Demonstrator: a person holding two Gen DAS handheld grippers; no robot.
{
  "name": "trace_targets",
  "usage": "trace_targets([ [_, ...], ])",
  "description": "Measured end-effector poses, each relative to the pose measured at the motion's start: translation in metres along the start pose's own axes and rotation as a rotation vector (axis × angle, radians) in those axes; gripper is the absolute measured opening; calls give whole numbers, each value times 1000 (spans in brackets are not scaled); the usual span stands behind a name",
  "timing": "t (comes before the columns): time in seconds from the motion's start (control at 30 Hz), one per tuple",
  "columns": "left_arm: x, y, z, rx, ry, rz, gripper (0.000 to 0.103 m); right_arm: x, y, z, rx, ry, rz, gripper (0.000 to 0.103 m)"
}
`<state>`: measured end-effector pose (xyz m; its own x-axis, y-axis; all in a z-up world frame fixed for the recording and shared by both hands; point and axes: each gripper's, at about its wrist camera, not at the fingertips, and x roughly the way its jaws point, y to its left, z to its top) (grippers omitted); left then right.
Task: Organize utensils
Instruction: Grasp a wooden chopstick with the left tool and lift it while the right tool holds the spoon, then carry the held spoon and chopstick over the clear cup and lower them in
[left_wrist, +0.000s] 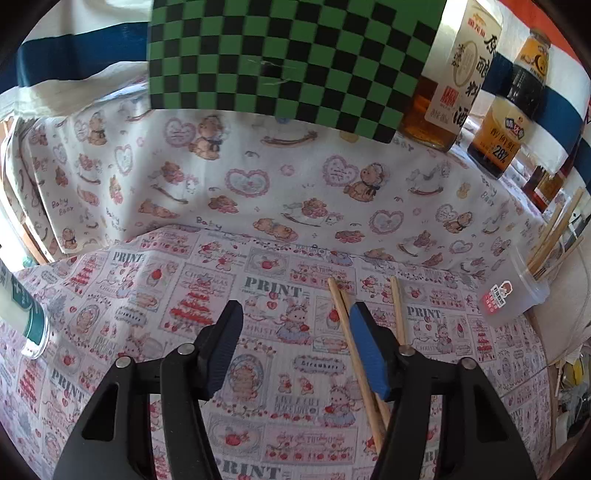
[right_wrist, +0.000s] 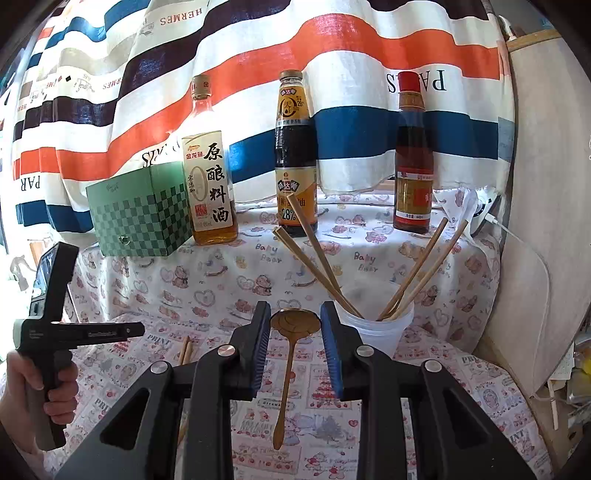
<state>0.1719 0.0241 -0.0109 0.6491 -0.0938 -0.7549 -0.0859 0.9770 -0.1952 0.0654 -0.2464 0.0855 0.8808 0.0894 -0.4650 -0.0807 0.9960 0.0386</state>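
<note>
My left gripper (left_wrist: 295, 343) hung released over the bench (left_wrist: 258, 369), its fingers (left_wrist: 369, 354) beside the loose chopsticks (left_wrist: 354, 350), touching none. My right gripper (right_wrist: 295, 347) framed the spoon (right_wrist: 291, 332) without clamping it. The cup (right_wrist: 376, 328) stood just beyond, holding the collected chopsticks upright.

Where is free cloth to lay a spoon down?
Free: the printed cloth left of the loose chopsticks, up to the fold. Crowded: the right side by the plastic cup, and the shelf by the bottles.
</note>
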Motion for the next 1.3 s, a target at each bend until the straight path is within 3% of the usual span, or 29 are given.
trace_targets([
  [0.1,24,-19,13,6,56,9,39,1,-2,0,4,2,4,30],
  [0.17,42,-31,21,4,106,3,37,2,-2,-1,4,4,2,30],
  [0.33,83,-49,27,29,184,95,20,6,-2,-1,19,24,18,30],
  [0.4,96,-47,29,2,200,130,6,3,0,0,9,16,25,30],
  [0.53,106,-44,34,-67,219,49,6,-1,3,0,-10,5,27,30],
  [0.77,108,-48,35,-63,232,27,6,-2,-3,2,9,10,33,30],
  [0.9,114,-55,34,84,261,78,8,0,-4,1,16,13,26,30],
  [1.1,112,-55,39,45,283,94,6,1,-2,0,3,11,16,30],
  [1.17,101,-52,41,21,238,56,6,0,-3,0,3,8,14,30],
  [1.3,33,-50,46,28,38,-83,6,1,-8,1,26,10,24,30],
])
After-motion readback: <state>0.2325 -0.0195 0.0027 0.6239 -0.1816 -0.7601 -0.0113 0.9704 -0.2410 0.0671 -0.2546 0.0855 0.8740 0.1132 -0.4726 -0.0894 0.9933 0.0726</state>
